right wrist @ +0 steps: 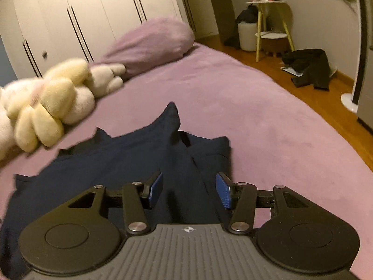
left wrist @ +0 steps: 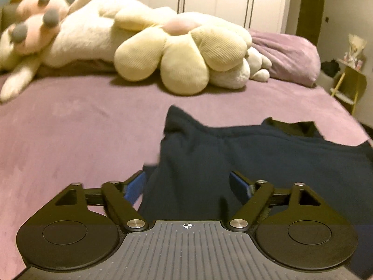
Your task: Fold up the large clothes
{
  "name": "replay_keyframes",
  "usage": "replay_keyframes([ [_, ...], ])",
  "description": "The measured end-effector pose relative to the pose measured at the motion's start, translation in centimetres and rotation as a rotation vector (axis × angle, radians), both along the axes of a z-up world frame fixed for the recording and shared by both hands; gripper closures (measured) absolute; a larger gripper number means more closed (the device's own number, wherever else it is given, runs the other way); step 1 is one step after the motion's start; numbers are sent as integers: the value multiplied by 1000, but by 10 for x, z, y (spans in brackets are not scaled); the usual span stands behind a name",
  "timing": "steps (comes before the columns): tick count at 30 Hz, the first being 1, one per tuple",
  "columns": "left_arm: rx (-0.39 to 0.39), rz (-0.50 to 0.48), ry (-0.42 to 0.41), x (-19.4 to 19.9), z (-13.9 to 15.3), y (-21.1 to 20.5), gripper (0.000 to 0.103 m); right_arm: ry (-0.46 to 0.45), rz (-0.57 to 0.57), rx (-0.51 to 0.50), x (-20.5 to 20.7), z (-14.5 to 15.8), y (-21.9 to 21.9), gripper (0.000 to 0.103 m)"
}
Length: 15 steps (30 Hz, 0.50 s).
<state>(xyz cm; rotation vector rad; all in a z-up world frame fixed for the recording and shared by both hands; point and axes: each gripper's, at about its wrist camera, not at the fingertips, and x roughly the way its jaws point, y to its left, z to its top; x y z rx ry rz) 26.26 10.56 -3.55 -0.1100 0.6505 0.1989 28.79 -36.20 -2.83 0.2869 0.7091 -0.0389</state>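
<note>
A dark navy garment [left wrist: 256, 154] lies bunched on the purple bed [left wrist: 70, 135]; it also shows in the right wrist view [right wrist: 130, 158]. My left gripper [left wrist: 188, 184] is open, its blue pads on either side of the garment's left edge, with cloth between the jaws. My right gripper [right wrist: 188, 189] is open, its blue pads astride a fold near the garment's right edge. Neither gripper pinches the cloth.
Large plush toys [left wrist: 98, 37] and a flower cushion [left wrist: 184, 53] lie across the far side of the bed, with a purple pillow [right wrist: 151, 39] beside them. White wardrobes [right wrist: 81, 11] stand behind. A wooden floor [right wrist: 303, 88] with a stool and dark clothes lies to the right.
</note>
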Motion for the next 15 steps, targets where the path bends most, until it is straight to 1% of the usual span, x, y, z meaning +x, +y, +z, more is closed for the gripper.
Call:
replay_keyframes([
  [1, 18, 13, 5, 11, -4, -1, 16, 16, 2, -26, 13, -6, 3, 53],
  [2, 18, 23, 18, 21, -9, -1, 17, 34, -5, -43, 29, -12, 8, 53],
  [3, 2, 24, 25, 29, -13, 1, 17, 46, -5, -54, 42, -17, 12, 54],
  [4, -18, 35, 29, 35, -19, 3, 17, 56, -9, -70, 57, -22, 15, 64],
  [5, -28, 50, 32, 41, -24, 4, 17, 58, -8, -70, 65, -25, 17, 78],
  [7, -40, 74, 24, 52, -32, 6, 17, 37, 3, -69, 80, -29, 20, 88],
  [11, -64, 136, 7, 73, -50, 9, 15, -9, -8, -174, 91, -40, 27, 90],
  [13, -60, 179, 21, 83, -59, 11, 13, -28, -25, -249, 93, -54, 29, 90],
  [14, -63, 196, 31, 86, -61, 13, 11, -26, -41, -272, 95, -59, 29, 85],
  [15, -72, 208, 40, 87, -61, 16, 10, -23, -62, -273, 98, -63, 28, 82],
])
